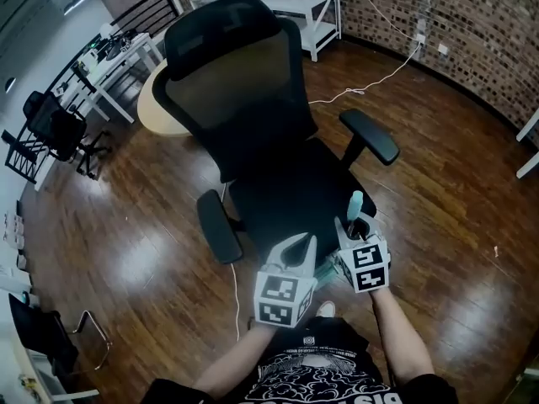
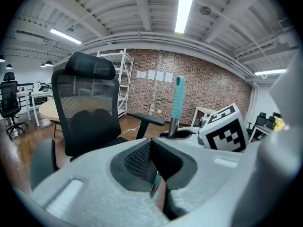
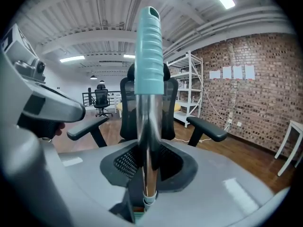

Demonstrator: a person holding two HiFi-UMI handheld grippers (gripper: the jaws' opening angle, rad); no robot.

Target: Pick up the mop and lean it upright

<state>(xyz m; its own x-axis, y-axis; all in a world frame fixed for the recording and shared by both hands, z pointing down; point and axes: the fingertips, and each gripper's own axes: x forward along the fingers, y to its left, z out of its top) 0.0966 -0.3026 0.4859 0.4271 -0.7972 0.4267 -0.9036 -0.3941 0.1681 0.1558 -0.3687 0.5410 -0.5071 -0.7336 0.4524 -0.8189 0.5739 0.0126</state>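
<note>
Mop point(image 3: 147, 79), its head hidden, stands pinched in right gripper point(image 3: 147, 167) jaws; left gripper point(image 2: 153, 151) jaws pressed together.

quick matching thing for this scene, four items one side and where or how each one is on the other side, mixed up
1 mop handle
2 office chair
3 shelf unit
4 cable

a black, with armrests
b loose on the floor
c standing by the brick wall
d clamped in the right tool

Pairs: 1-d, 2-a, 3-c, 4-b
</note>
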